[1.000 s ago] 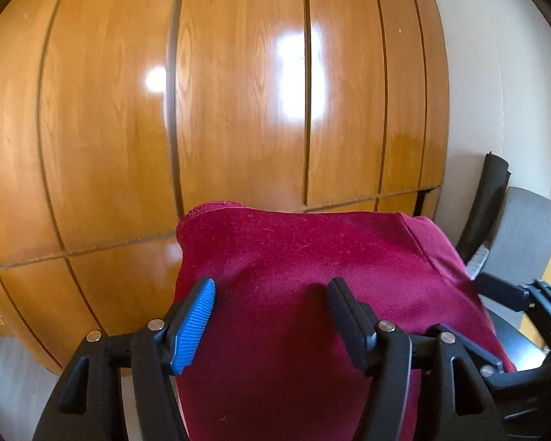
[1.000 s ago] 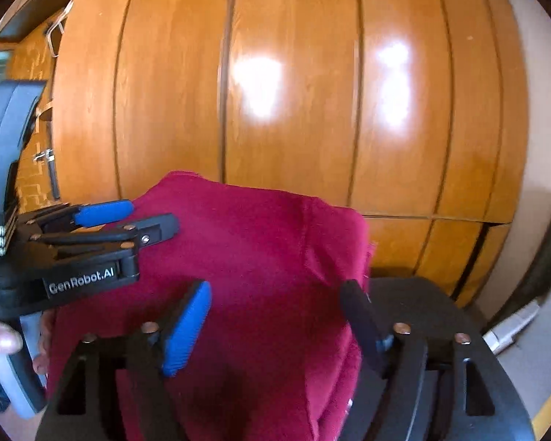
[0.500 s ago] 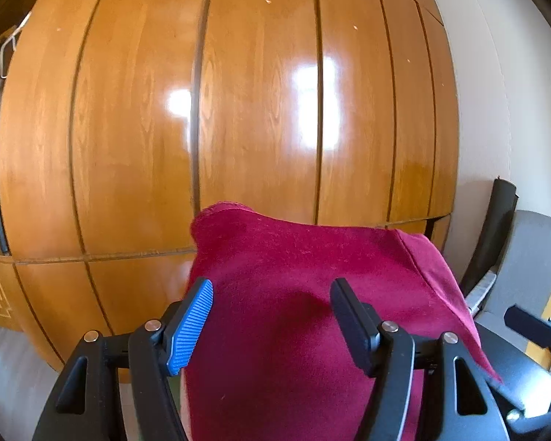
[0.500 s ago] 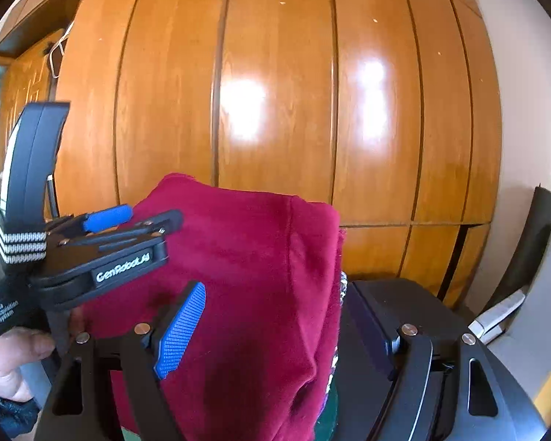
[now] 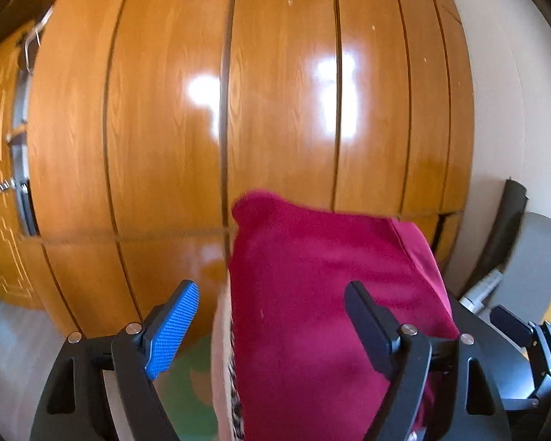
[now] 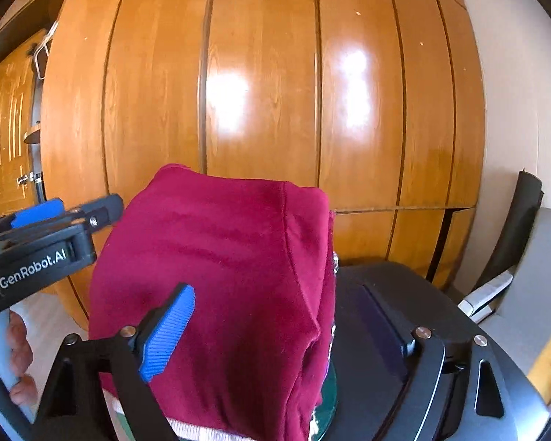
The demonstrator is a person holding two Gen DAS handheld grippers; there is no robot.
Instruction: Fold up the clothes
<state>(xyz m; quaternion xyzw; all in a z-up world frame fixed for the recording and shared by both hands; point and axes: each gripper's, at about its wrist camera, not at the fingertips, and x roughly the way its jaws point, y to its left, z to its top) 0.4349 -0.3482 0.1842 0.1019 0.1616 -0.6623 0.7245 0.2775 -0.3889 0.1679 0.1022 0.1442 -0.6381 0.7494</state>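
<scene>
A folded dark red garment lies on top of a stack of clothes in front of both grippers; it also shows in the right wrist view. My left gripper is open, its jaws spread wide on either side of the garment's near end. My right gripper is open too, with the garment between its blue pad and its black finger. In the right wrist view the left gripper stands at the far left, beside the garment. Lighter folded clothes show under the red one.
A glossy wooden wardrobe fills the background close behind the stack. A black surface lies to the right of the stack. A grey and black chair stands at the far right by a cream wall.
Both grippers have tilted up and drawn back a little, so more of the wardrobe shows. The red garment now sits lower in both views. Both stay open.
</scene>
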